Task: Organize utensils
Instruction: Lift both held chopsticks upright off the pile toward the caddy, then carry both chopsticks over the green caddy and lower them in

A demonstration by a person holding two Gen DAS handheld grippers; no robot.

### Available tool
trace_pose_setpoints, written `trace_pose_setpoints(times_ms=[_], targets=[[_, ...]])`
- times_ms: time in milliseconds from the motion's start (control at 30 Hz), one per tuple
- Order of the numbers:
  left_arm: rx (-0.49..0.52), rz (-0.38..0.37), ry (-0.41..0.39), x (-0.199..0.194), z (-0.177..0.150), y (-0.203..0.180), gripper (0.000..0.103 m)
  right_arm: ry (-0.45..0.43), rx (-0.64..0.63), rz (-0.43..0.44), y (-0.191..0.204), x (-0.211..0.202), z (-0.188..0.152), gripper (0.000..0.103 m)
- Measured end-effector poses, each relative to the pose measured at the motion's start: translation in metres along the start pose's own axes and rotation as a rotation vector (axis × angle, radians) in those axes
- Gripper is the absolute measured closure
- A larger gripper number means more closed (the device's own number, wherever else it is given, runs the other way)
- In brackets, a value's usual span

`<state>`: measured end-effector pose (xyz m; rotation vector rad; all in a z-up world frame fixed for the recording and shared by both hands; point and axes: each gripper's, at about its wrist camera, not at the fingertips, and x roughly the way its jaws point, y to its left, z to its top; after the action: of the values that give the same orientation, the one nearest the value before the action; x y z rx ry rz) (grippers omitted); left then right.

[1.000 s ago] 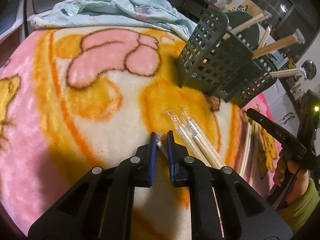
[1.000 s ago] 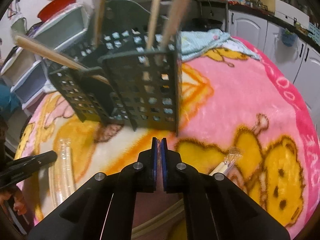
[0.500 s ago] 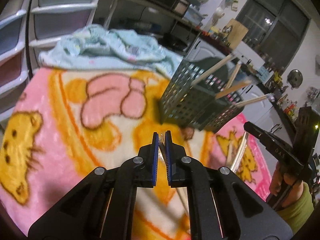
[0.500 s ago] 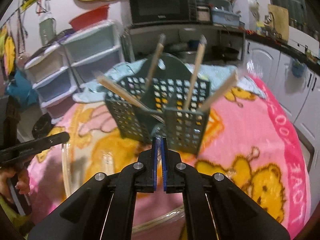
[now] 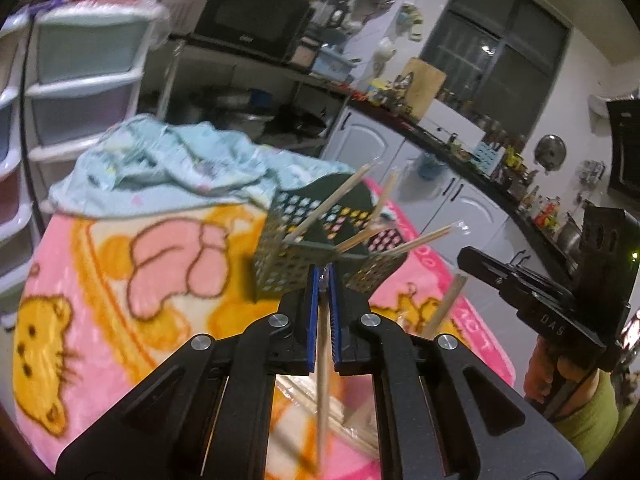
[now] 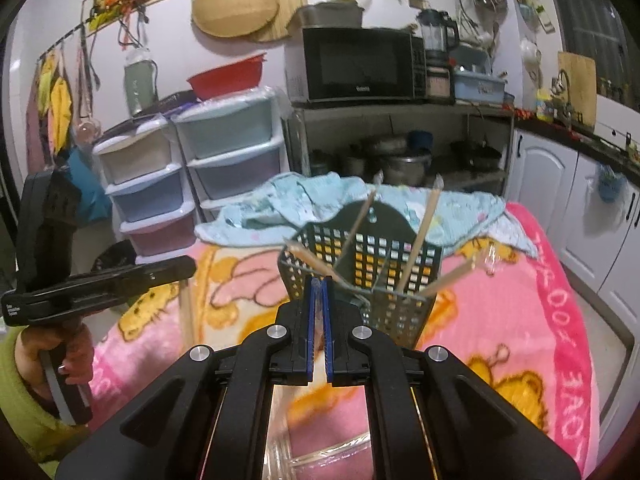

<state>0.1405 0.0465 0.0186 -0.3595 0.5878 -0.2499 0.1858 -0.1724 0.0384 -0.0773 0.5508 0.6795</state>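
Pinching one wrapped wooden chopstick pair (image 5: 322,376), left tool (image 5: 323,280); right tool (image 6: 317,292) shut, grip unclear. Dark perforated plastic basket (image 6: 384,264) just ahead.

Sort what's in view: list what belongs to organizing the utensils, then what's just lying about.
Part of the job:
- dark green perforated plastic utensil basket
- wrapped wooden chopsticks hanging from the shut left gripper
- right gripper

Just lying about:
- crumpled light-blue cloth
- pink cartoon blanket
- black microwave

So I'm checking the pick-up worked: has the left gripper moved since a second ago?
Yes. The left gripper has risen: the blanket it hovered just above now lies well below, and the wrapped chopsticks it pinches hang clear.
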Motion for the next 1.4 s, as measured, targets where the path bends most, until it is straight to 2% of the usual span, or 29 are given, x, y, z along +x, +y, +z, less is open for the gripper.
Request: trace_pose_setpoints(times_ms=[300, 600, 967, 1400], targets=[[0.084, -0.03, -0.049, -0.006, 0.031, -0.031, 0.1, -0.055, -0.03, -0.016, 0.003, -0.022, 0.019, 0.099], [0.147, -0.05, -0.131, -0.025, 0.07, -0.055, 0.1, -0.125, -0.046, -0.034, 0.001, -0.04, 0.044, 0.099], [0.191, -0.027, -0.224, -0.035, 0.117, -0.073, 0.1, -0.207, -0.084, -0.046, 0.008, -0.054, 0.075, 0.099], [0.194, 0.015, -0.292, -0.035, 0.151, -0.079, 0.1, -0.299, -0.146, -0.111, 0.01, -0.059, 0.11, 0.099]])
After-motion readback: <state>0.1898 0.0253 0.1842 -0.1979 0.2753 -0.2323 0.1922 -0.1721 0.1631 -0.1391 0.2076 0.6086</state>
